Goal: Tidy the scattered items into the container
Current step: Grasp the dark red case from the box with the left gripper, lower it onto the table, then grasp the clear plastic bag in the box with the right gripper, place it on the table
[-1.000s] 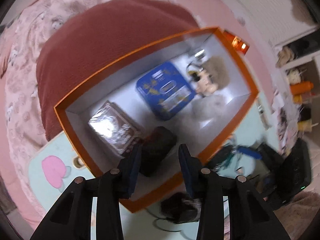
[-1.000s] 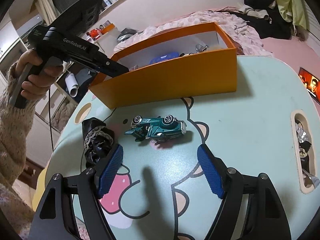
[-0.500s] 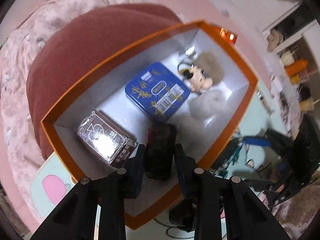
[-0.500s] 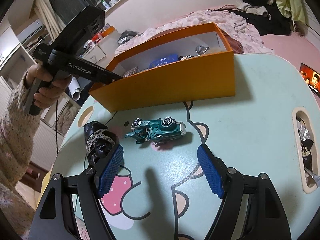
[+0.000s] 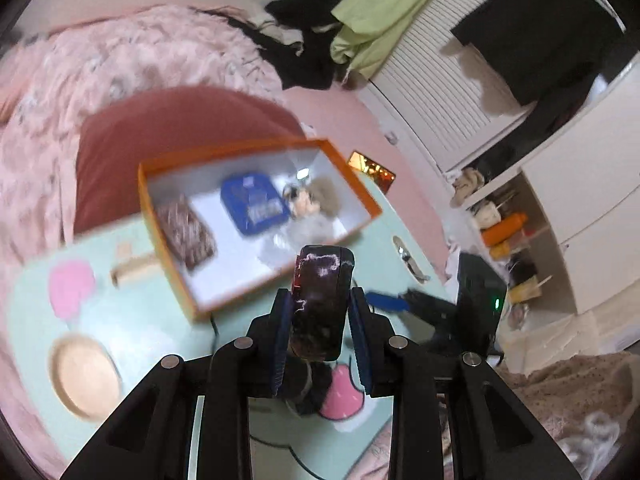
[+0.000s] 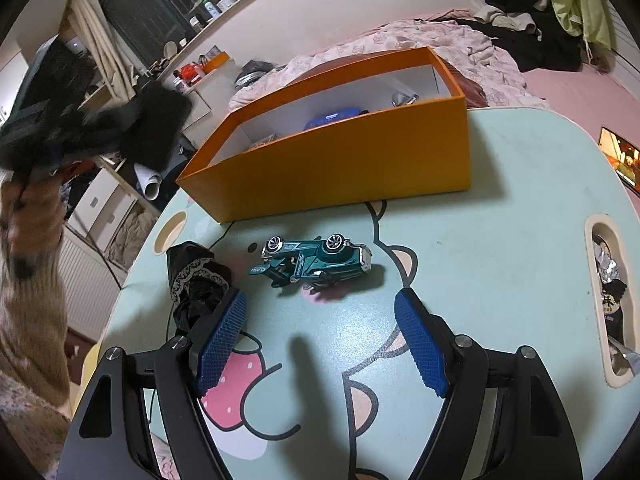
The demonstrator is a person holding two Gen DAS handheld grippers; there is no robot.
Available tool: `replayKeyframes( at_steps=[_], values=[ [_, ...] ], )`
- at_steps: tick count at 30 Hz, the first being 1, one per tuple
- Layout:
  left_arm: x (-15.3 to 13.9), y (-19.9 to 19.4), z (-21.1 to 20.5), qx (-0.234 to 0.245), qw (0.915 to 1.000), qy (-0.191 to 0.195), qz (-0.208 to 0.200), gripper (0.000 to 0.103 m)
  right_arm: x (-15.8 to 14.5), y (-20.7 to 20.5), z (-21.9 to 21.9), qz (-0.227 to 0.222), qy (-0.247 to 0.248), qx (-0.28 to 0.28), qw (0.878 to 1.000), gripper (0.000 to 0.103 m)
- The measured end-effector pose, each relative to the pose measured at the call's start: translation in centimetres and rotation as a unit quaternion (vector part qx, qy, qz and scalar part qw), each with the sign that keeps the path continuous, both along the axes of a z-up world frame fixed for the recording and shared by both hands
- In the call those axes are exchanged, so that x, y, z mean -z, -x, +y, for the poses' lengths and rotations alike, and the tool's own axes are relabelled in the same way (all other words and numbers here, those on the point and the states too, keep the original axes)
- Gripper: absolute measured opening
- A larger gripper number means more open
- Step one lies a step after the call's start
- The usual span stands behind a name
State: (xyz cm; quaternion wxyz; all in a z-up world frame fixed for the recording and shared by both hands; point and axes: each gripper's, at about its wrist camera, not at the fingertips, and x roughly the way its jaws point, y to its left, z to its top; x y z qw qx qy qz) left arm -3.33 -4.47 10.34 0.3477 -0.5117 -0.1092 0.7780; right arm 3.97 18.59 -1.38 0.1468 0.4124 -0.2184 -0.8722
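Your left gripper (image 5: 320, 312) is clamped on a dark case (image 5: 322, 300), held above the table (image 5: 132, 320).

The case stands upright between the pads, long axis along the fingers. The orange box (image 5: 256, 216) holds a blue tin (image 5: 254, 204), a brown pack (image 5: 186, 232) and a doll (image 5: 316, 200). Your right gripper (image 6: 320, 340) hangs wide, empty, just short of the green toy car (image 6: 316, 260), which lies crosswise.

Your right gripper (image 6: 320, 340) is a black plastic frame with silver screw heads and two blue, cross-hatched rubber pads (image 6: 219, 344). Your left gripper (image 5: 320, 340) has the same black frame, screws and blue pads. You wear a fuzzy beige knitted sleeve (image 6: 30, 312).
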Motion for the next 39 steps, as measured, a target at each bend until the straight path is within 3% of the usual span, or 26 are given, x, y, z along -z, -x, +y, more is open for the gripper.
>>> replayKeyframes(
  at_steps=[4,8,14,17,18,23,25,30,32,35,39],
  values=[
    [4.2,-2.8,-1.2,-0.046,0.9977,-0.044,-0.023,0.027,-0.3,0.4,0.1,-0.009,-0.004,0.004,1.0,0.077],
    [6.6,-4.2,-2.8,-0.086,0.9892,-0.113,-0.036,0.027,-1.7,0.8,0.4,0.001,0.004,0.003,1.0,0.077],
    [8.2,-4.7,-3.9,-0.147,0.9797,-0.136,-0.003,0.027,-5.5,4.3,0.6,0.012,-0.007,-0.009,1.0,0.077],
    [8.8,-4.6,-4.5,-0.171,0.9751,-0.141,-0.002,0.031,-6.7,7.6,-0.4,-0.022,-0.031,-0.023,0.999,0.062],
    [9.0,-4.6,-4.8,-0.18,0.9741,-0.137,-0.001,0.037,-7.1,8.8,-0.9,-0.035,-0.047,-0.028,0.998,0.057],
    [9.6,-4.4,-5.3,-0.184,0.9726,-0.141,-0.002,0.04,-6.9,13.7,-3.4,-0.111,-0.109,-0.057,0.986,0.049],
    [9.6,-4.5,-5.4,-0.194,0.9734,-0.121,0.011,0.057,-5.8,15.1,-4.5,-0.154,-0.124,-0.079,0.977,0.043],
    [10.3,-4.6,-6.2,-0.201,0.9716,-0.125,0.006,0.06,-1.1,17.4,-5.7,-0.247,-0.14,-0.094,0.954,0.029],
    [10.3,-4.6,-6.4,-0.204,0.9709,-0.125,0.005,0.062,-0.8,17.4,-5.2,-0.248,-0.116,-0.091,0.957,0.028],
    [10.2,-4.6,-6.4,-0.209,0.9713,-0.113,0.004,0.075,-1.0,16.8,-4.6,-0.237,-0.104,-0.082,0.962,0.027],
    [10.2,-4.7,-6.3,-0.214,0.9717,-0.1,0.001,0.079,-3.7,14.6,-3.3,-0.159,-0.062,-0.071,0.983,0.027]
  ],
)
